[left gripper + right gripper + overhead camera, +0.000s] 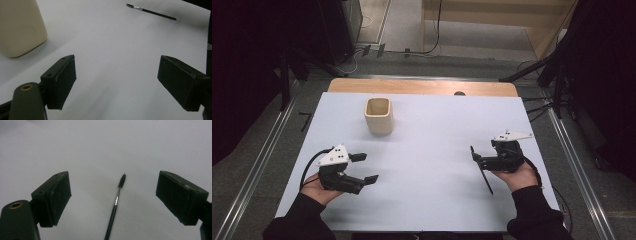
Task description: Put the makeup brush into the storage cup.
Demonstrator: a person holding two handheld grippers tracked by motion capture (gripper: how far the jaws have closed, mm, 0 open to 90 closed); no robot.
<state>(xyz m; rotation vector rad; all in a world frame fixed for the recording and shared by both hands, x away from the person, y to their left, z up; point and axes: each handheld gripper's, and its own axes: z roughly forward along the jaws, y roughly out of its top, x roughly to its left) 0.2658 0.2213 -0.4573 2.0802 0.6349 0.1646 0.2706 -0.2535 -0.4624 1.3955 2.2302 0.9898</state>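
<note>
A thin black brush (482, 172) lies flat on the white table top (427, 150) at the right, bristle end pointing away from the person. My right gripper (477, 159) is open and low over it. In the right gripper view the brush (115, 206) runs up between the two wide-apart jaws, touching neither, and the gripper (113, 188) holds nothing. A cream cup (378, 115) stands upright at the back left. My left gripper (365, 168) sits open near the front left, empty. In the left gripper view (117, 72) the cup (20, 27) is at far left and the brush (151, 11) far off.
A bare wooden strip (422, 86) runs along the far edge of the table. Metal rails (572, 150) flank both sides, and cables lie on the floor beyond. The person's dark sleeves (537, 215) come in at the front edge.
</note>
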